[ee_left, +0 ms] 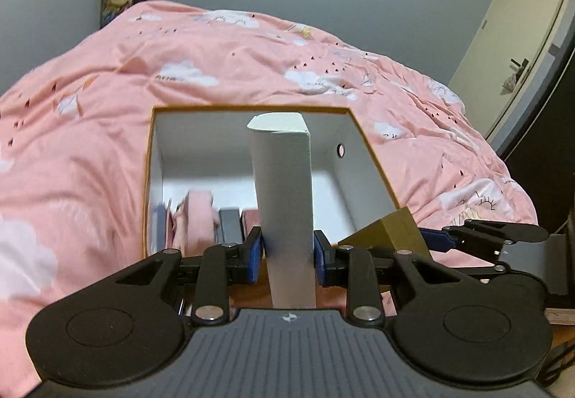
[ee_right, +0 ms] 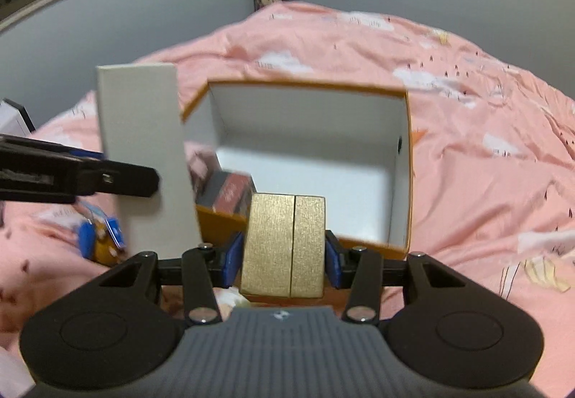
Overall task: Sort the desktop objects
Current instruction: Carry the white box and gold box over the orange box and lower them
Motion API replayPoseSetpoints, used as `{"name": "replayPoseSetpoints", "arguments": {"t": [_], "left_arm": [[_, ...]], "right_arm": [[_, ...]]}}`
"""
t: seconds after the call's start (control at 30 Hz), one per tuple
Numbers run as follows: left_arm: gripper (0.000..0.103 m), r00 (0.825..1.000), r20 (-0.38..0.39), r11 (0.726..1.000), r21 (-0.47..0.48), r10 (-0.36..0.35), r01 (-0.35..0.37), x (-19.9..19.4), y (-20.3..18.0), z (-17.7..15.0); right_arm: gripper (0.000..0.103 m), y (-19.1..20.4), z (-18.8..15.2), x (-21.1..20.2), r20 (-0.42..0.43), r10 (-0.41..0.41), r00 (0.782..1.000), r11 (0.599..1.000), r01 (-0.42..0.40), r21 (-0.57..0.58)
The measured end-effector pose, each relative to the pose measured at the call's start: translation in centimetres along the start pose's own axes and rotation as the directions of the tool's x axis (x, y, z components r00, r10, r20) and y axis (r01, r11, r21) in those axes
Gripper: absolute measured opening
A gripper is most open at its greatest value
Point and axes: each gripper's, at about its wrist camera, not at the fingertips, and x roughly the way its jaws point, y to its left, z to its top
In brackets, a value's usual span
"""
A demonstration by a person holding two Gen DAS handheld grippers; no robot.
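Both hands carry something toward the open orange-rimmed box, which sits on the pink bedspread.

The left tongs pinch a tall white carton near its lower end, the blue pads pressed on both sides; it stands upright, in front of the box's mouth in the left wrist view. The right tongs pinch a gold box by its two side faces, pads tight against it. In the right wrist view the gold box sits at 6 o'clock of the orange-rimmed box, over its near wall, and the white carton stands at about 9 o'clock of it, outside the left wall.

The step in hand looks like the carry before placing. Some things already lie in the box: a dark red-and-black packet and pinkish items crowd the near left corner. The far and right floor of the box is bare white, so that is the open room.

Next, each load probably has to clear the near rim before it goes down. The white carton is tall and could catch the wall or tip if set on end. The two tongs are close side by side, so going in one at a time seems safer. A small blue and yellow item lies on the bedspread at 8 o'clock of the box, outside it.
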Motion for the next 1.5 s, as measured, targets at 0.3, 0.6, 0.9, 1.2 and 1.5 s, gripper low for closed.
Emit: {"name": "replayPoseSetpoints", "arguments": {"t": [0.3,0.6,0.9,1.2,1.5], "left_arm": [[0.033,1.000,0.005,0.998,0.066,-0.012,0.011,2.2,-2.1,2.9],[0.033,0.999,-0.020,0.996,0.084,-0.029,0.030,6.2,-2.7,5.4],[0.033,0.987,-0.108,0.990,0.053,-0.122,0.128,11.3,-2.9,6.3],[0.033,0.950,-0.244,0.978,0.029,-0.195,0.208,17.2,-3.4,6.1],[0.033,0.898,-0.347,0.961,-0.041,-0.270,0.273,22.3,-3.7,5.6]], "right_arm": [[0.048,-1.6,2.9,-0.6,0.102,-0.046,0.994,0.999,0.044,0.017],[0.048,-5.1,4.3,1.1,0.134,-0.106,0.985,0.990,0.091,0.109],[0.048,-8.9,4.4,2.7,0.146,-0.159,0.976,0.969,0.126,0.213],[0.048,-12.7,4.4,3.1,0.141,-0.267,0.953,0.927,0.214,0.306],[0.048,-13.9,3.1,5.5,0.085,-0.233,0.969,0.921,0.192,0.339]]}}
